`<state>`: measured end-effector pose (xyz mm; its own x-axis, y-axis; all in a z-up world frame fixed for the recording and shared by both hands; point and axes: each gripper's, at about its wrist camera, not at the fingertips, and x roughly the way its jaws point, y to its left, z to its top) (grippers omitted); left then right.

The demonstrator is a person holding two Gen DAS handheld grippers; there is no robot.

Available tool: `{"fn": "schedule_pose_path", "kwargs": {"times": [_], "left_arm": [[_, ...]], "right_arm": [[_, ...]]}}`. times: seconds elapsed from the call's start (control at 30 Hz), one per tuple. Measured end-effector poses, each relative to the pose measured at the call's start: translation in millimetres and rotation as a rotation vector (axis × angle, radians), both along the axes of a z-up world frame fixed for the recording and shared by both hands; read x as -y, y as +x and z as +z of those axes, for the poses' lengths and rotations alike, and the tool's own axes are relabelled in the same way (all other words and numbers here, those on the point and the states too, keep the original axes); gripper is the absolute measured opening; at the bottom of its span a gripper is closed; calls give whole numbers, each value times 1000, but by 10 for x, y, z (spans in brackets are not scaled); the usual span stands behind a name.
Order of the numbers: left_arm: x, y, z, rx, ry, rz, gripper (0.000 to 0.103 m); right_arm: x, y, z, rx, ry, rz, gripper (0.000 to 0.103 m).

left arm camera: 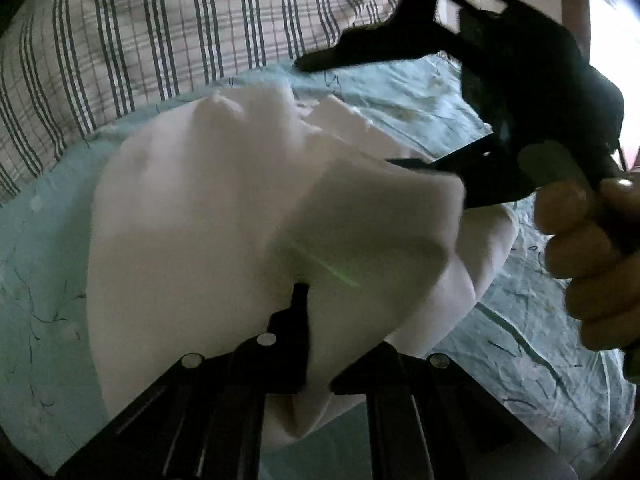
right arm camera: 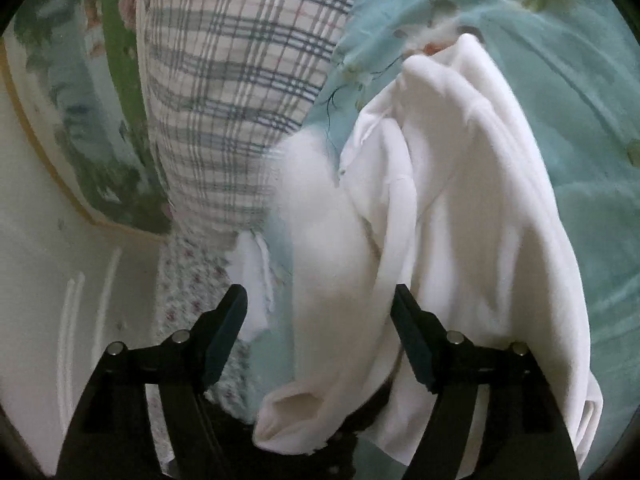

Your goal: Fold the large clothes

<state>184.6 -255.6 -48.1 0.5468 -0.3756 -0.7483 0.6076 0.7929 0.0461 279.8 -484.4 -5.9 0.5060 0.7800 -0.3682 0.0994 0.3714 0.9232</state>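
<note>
White garment point(left arm camera: 224, 208) is bunched on the teal bedspread point(left arm camera: 420, 104), just beside the plaid pillow point(left arm camera: 140, 40). Part is lifted, the rest drapes onto the bed.

Left gripper point(left arm camera: 304, 304): jaws pressed together, pinching a fold of the white cloth; fabric wraps over the fingers and hangs below them.

Right gripper point(right arm camera: 320, 312): jaws spread wide. A sleeve or edge of the garment point(right arm camera: 440, 200) hangs down between them, but the pads aren't pressing on it, so nothing is held on that side. In the left wrist view the right gripper point(left arm camera: 360, 108) sits above the garment's far edge, with the person's hand point(left arm camera: 588, 248) on its handle.

Judgement: this looks like mid-regrip, one side anchored, the other free to pick a new point. To do it well:
- keep the left pinch firm, cloth taut enough to read the edges
- right side should take a seam or corner, single layer if possible (bunched layers give a crooked fold)
- spread flat on the bedspread before folding

Containers: none visible. No basket, bin or drawer in either view; the garment sits only on the bed.
</note>
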Motion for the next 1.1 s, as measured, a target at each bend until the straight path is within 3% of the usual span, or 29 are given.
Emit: {"fn": "schedule_pose_path", "kwargs": {"times": [0.3, 0.37, 0.4, 0.47, 0.57, 0.63, 0.7, 0.83, 0.97, 1.1], "left_arm": [[-24, 14, 50, 11, -37, -29, 6], [-15, 15, 90, 15, -37, -28, 6], [-21, 16, 139, 14, -49, -30, 6], [-27, -2, 257, 23, -81, -38, 6], [38, -41, 425, 20, -145, -91, 7], [160, -30, 399, -8, -155, -130, 7], [270, 10, 274, -42, -144, -145, 7], [340, 157, 7, -122, -140, -142, 7], [313, 176, 26, -137, -142, -145, 11], [198, 115, 108, -184, -169, -137, 15]], "right_arm": [[-372, 549, 67, -15, -374, 160, 77], [-460, 710, 12, -38, -444, 186, 48], [-475, 757, -8, -52, -487, 192, 9], [-432, 747, 57, -23, -485, 189, 9], [-261, 574, 396, 118, -453, 137, 9], [-94, 406, 548, 174, -486, 96, 9], [34, 336, 512, 154, -521, 69, 9], [221, 330, 96, 36, -555, 60, 9], [296, 311, -96, 16, -509, 29, 11], [292, 282, -26, 18, -538, 29, 20]]}}
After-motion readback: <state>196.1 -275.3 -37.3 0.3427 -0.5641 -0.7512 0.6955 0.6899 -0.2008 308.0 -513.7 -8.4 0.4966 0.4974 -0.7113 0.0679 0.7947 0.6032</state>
